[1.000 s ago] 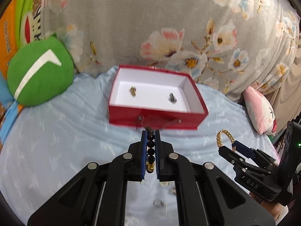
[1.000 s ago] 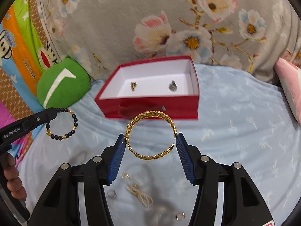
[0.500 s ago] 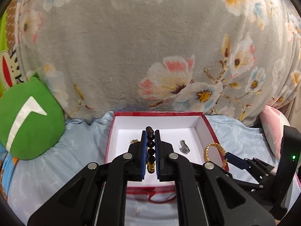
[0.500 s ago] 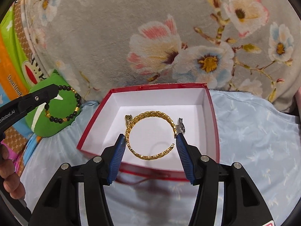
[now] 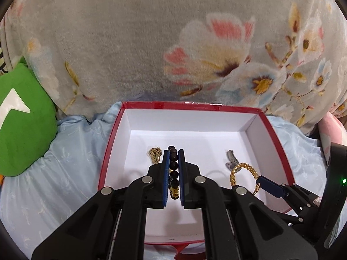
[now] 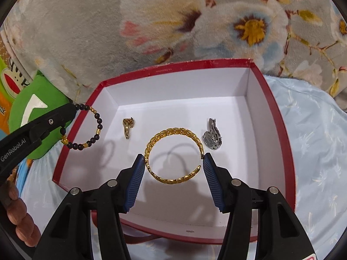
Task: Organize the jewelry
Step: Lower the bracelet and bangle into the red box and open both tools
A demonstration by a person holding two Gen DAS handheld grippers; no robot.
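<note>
1. Since a second ago both grippers have travelled forward from the blue sheet, where the red box [image 6: 288, 151] lay ahead of them, to hang over its white interior.
2. The left gripper [image 5: 173, 173] is clamped tight on the dark beaded bracelet [image 5: 174, 166], which stands edge-on between its blue pads above the box floor.
3. The right gripper [image 6: 173, 173] has its jaws spread wide, gripping the gold chain bangle [image 6: 173, 151] across its width; the bangle's gap faces the right pad.
4. On the box floor lie a small gold piece [image 6: 128, 127] at left and a silver watch [image 6: 211, 136] at right, well apart.
5. A green cushion [image 5: 23, 130] rests left of the box, with the flowered blanket [image 5: 151, 43] behind.
</note>
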